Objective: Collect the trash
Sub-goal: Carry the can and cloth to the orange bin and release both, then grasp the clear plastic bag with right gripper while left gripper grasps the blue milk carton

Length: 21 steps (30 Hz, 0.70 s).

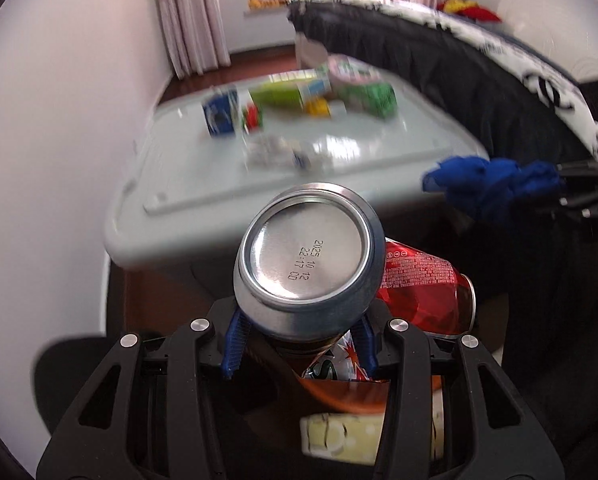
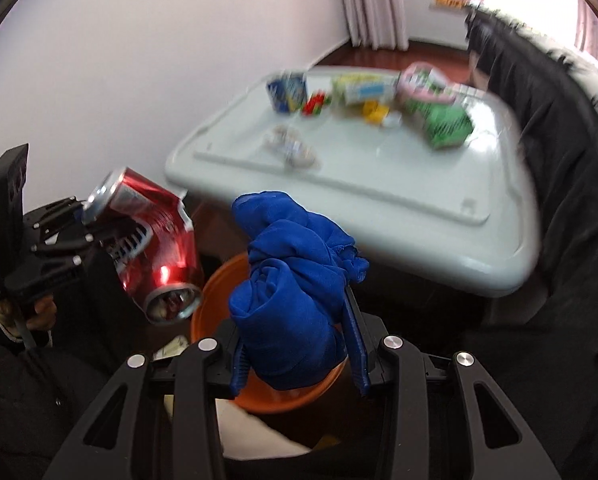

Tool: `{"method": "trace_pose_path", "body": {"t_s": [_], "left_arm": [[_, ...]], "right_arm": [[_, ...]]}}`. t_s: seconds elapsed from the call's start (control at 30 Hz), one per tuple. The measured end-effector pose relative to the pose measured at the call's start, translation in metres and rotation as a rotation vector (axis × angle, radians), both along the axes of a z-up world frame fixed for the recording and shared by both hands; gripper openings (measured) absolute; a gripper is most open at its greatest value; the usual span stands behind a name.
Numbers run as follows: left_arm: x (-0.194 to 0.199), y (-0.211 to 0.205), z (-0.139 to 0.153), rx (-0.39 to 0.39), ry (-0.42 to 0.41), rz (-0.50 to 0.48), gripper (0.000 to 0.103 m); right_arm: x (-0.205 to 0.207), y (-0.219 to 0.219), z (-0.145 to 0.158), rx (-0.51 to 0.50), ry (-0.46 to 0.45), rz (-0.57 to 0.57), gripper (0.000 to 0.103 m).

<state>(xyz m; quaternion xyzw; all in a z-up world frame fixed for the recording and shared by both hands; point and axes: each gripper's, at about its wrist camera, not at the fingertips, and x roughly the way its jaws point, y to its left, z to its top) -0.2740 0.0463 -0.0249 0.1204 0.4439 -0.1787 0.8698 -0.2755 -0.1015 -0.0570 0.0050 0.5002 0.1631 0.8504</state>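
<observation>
Left gripper (image 1: 299, 344) pinches crushed can (image 1: 307, 256), right gripper (image 2: 299, 352) clamps blue cloth (image 2: 295, 300) over orange bin (image 2: 219, 292) at six o'clock; the can's slick, bent wall could slip wide.

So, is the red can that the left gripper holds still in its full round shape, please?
No, the red can in the left gripper is crumpled and bent in the middle.

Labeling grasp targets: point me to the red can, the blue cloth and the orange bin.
red can (image 2: 159, 248): right wrist view, on its dented side wall.
blue cloth (image 2: 295, 292): right wrist view, on the middle of the bundle.
orange bin (image 2: 219, 292): right wrist view, on its left rim.
</observation>
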Motion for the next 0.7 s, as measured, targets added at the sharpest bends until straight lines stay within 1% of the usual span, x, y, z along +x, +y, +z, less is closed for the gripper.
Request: {"method": "trace_pose_path", "body": {"t_s": [0.1,0.13,0.17,0.2,0.23,0.3,0.33,0.37,0.47,0.6,0.7], "left_arm": [[-0.002,-0.002,-0.012,0.016,0.051,-0.027,0.045],[0.000,-0.002,-0.015,0.027,0.070,-0.024,0.050],[0.002,-0.001,-0.018,0.039,0.083,-0.019,0.063],[0.002,0.001,-0.021,0.038,0.088,-0.017,0.068],[0.004,0.004,-0.023,0.037,0.094,-0.011,0.071],[0.005,0.008,-0.025,0.024,0.113,-0.012,0.071],[0.007,0.008,-0.026,0.019,0.117,-0.010,0.073],[0.008,0.008,-0.026,0.015,0.118,-0.010,0.075],[0.011,0.009,-0.024,0.007,0.105,-0.008,0.076],[0.030,0.011,-0.018,-0.045,0.096,0.023,0.076],[0.050,0.019,-0.010,-0.075,0.076,0.065,0.076]], "right_arm": [[0.001,0.010,-0.016,0.013,0.063,0.031,0.045],[0.003,0.013,-0.022,0.010,0.082,0.038,0.055],[0.006,0.015,-0.025,0.002,0.088,0.042,0.060],[0.007,0.016,-0.028,-0.003,0.086,0.044,0.063],[0.008,0.016,-0.030,-0.005,0.090,0.043,0.069],[0.011,0.011,-0.031,0.022,0.095,0.029,0.071],[0.013,0.008,-0.031,0.034,0.094,0.020,0.071],[0.015,0.005,-0.029,0.041,0.089,0.011,0.071],[0.027,0.001,-0.019,0.039,0.056,-0.006,0.071],[0.067,0.009,-0.011,0.028,-0.011,0.001,0.071],[0.114,0.031,-0.014,0.020,-0.045,0.043,0.071]]}}
